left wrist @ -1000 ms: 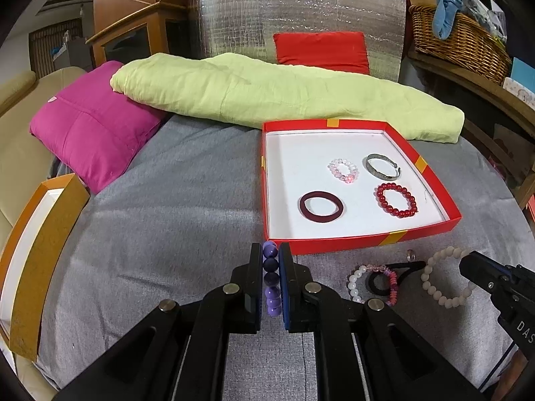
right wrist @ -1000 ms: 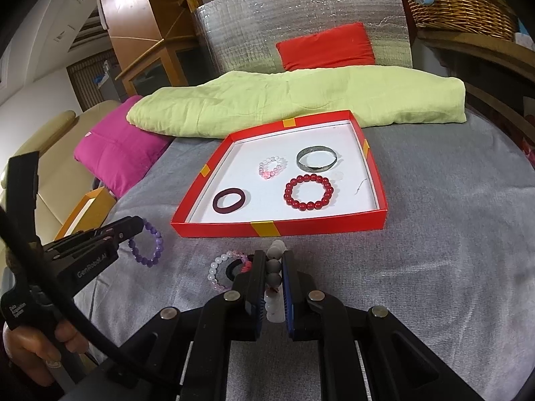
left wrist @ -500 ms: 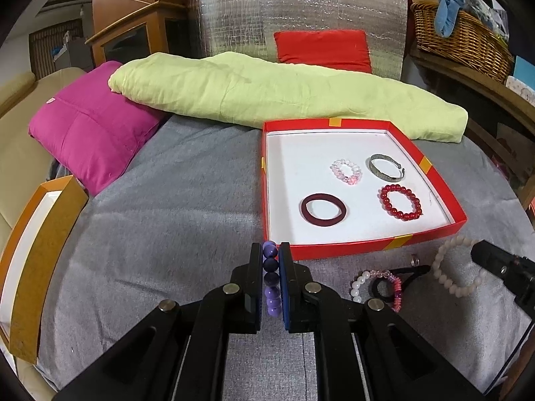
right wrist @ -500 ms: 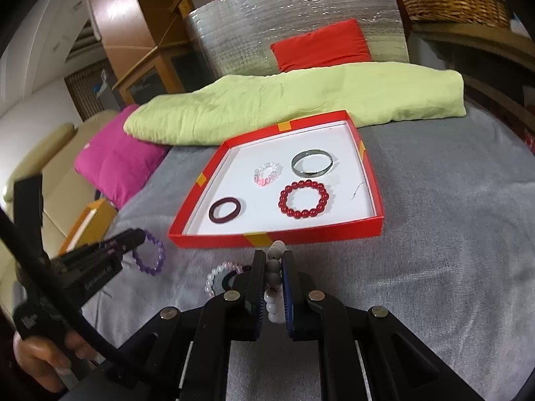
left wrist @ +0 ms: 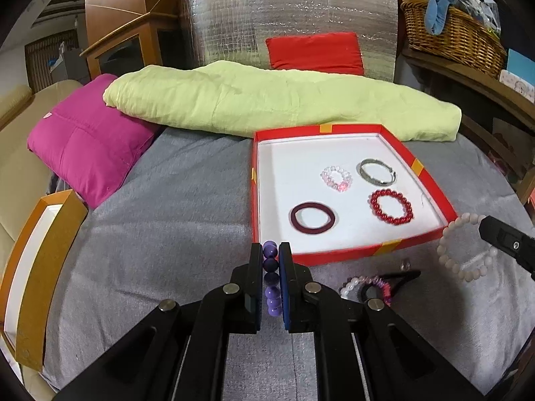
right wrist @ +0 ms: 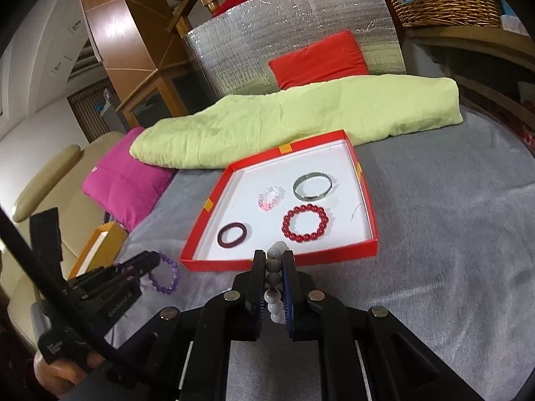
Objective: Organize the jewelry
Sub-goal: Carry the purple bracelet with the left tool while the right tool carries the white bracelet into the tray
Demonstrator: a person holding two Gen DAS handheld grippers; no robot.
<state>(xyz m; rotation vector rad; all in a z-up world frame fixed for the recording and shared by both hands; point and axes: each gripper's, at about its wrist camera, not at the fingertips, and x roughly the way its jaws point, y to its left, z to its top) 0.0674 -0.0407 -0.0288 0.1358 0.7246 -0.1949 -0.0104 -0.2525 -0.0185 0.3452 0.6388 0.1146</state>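
Midway: four bracelets are lying in the red tray (left wrist: 434, 190); left gripper (left wrist: 271, 267) is clamping a purple bracelet (left wrist: 271, 277), right gripper (right wrist: 275, 277) a white bracelet (right wrist: 274, 287); beads (left wrist: 366, 288) are waiting outside.

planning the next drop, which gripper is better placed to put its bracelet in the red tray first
Right, probably. The right gripper with its white bracelet sits at the red tray rim, while the left gripper with the purple bracelet hangs farther off the tray's corner.
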